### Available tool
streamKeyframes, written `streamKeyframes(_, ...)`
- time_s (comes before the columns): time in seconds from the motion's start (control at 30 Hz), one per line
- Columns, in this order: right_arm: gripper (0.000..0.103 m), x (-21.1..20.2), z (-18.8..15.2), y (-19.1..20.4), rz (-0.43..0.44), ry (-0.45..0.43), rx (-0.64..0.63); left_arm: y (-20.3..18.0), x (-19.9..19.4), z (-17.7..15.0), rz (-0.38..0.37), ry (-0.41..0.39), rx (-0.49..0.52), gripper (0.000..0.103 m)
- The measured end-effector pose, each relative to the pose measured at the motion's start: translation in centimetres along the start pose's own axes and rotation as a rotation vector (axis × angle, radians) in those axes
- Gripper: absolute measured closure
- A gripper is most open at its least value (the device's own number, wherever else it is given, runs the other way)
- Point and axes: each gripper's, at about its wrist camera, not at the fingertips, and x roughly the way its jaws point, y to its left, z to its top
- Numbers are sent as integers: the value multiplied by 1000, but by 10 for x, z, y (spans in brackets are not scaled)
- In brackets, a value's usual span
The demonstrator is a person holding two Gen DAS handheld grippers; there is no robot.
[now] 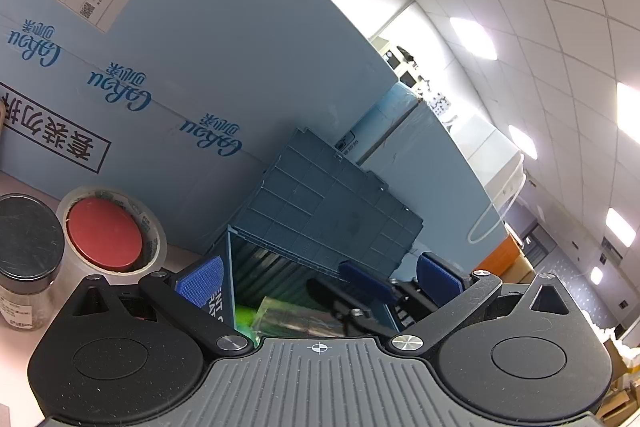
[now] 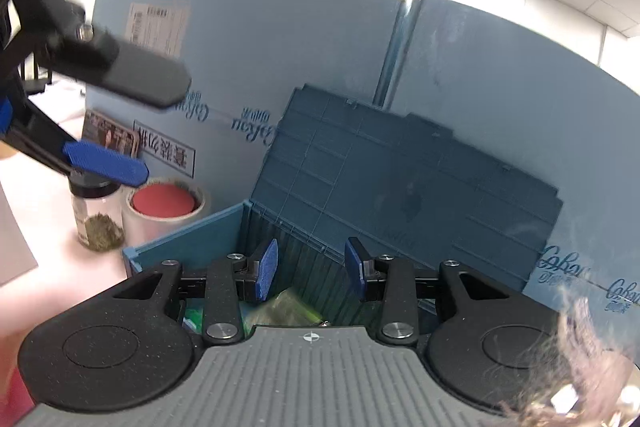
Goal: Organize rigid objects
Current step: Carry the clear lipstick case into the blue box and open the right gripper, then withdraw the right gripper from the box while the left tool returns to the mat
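Left gripper spread wide and right gripper partly open, both holding nothing, poised above the open blue storage box containing green items, with jar and tape roll left of it.

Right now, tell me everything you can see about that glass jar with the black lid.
The glass jar is small and clear, capped with a black lid whose top looks scuffed. Dried greenish material fills its lower part, and a pale label sits low on its side. It stands upright on the pale pink table, right beside the tape roll, left of the blue bin. No fingers touch it.
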Motion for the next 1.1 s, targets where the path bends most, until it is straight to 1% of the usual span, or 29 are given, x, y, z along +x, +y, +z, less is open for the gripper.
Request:
streamKeyframes(0.07, 67, -6, 2, -1, -10, -11, 13, 0, 0, 0, -1, 1, 3, 0)
streamKeyframes(0.17, 62, -17, 4, -5, -32, -32, 69, -1, 1, -1, -3, 4, 9, 0)
streamKeyframes(0.23, 56, -27, 4, -9, -46, -50, 121, -3, 1, -1, -8, 5, 15, 0)
streamKeyframes(0.53, 43, -79, 2, -22, -134, -120, 269, -18, 3, -7, -41, 24, 56, 0)
streamKeyframes(0.63, 41, -94, -2, -23, -159, -136, 297, -24, 5, -10, -53, 39, 75, 0)
streamKeyframes(0.77, 38, -106, -7, -24, -165, -150, 315, -32, 8, -15, -47, 53, 107, 0)
streamKeyframes(0.9, 34, -111, -11, -26, -166, -162, 337, -37, 11, -19, -36, 66, 131, 0)
streamKeyframes(1.1, 30, -121, -17, -27, -175, -181, 375, -44, 16, -23, -47, 86, 151, 0)
